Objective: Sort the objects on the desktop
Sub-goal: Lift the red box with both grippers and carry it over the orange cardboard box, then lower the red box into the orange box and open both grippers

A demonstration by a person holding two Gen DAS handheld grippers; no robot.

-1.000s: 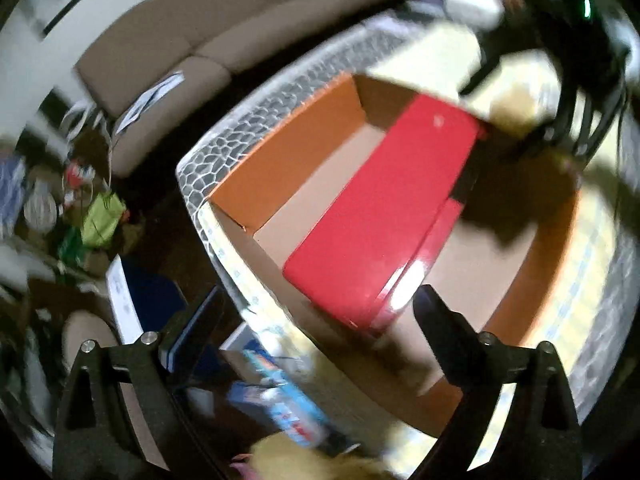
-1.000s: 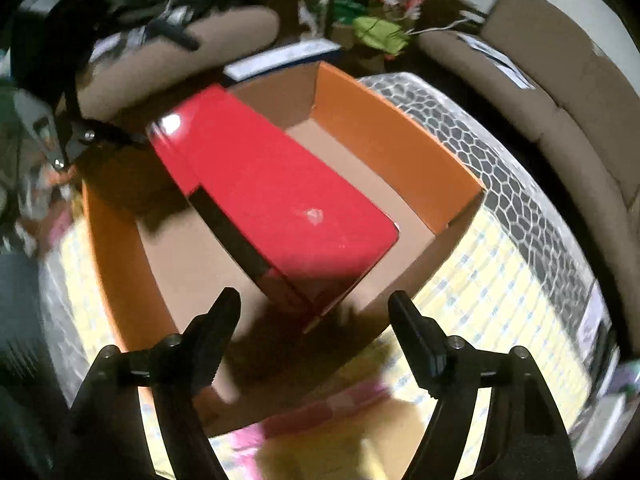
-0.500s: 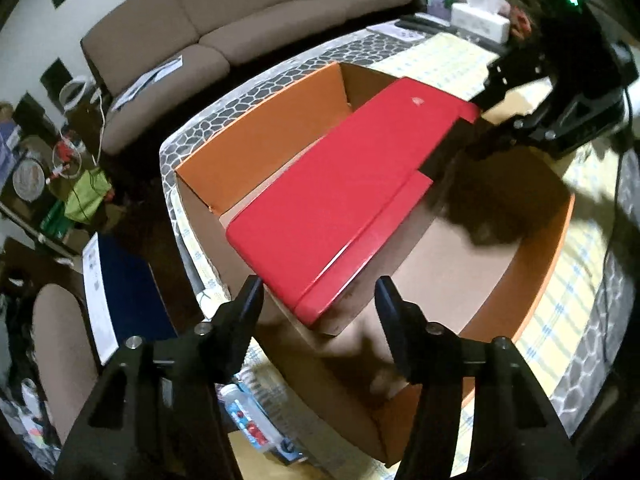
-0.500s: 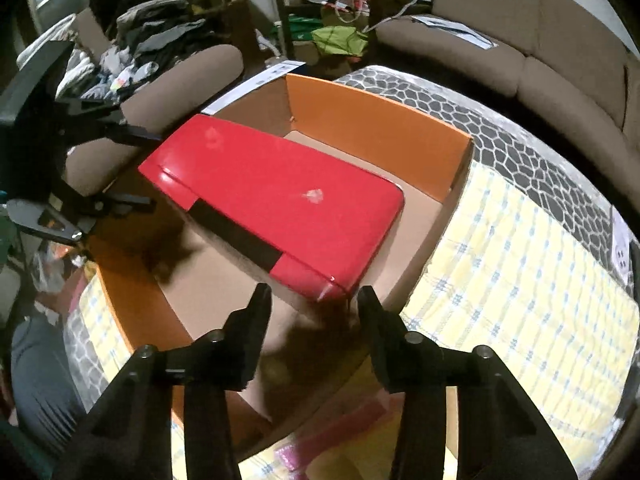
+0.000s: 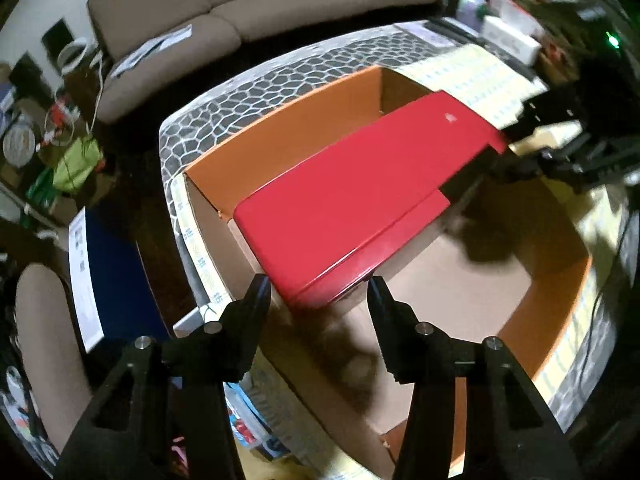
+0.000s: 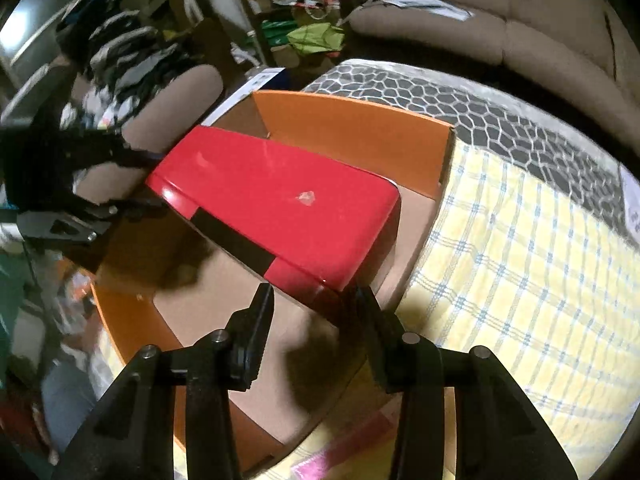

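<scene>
A large red box (image 5: pixel 360 196) with a black side band lies slanted inside an orange-rimmed cardboard box (image 5: pixel 288 132). In the right wrist view the red box (image 6: pixel 280 208) rests in the same cardboard box (image 6: pixel 352 120). My left gripper (image 5: pixel 318 286) is open, its fingertips on either side of the red box's near corner, apparently apart from it. My right gripper (image 6: pixel 316 296) is open around the opposite corner. Each gripper shows in the other's view, the right one (image 5: pixel 568 160) and the left one (image 6: pixel 80 200).
The cardboard box sits on a table with a yellow checked cloth (image 6: pixel 520 272) and a grey honeycomb cover (image 5: pixel 280 80). A brown sofa (image 5: pixel 224 12) lies beyond. A dark blue box (image 5: pixel 108 272) and a chair (image 6: pixel 160 96) stand at the table's side. Floor clutter lies around.
Both grippers have narrowed from wide open and pulled back, so each now frames a corner of the red box. The red box stays in the cardboard box.
</scene>
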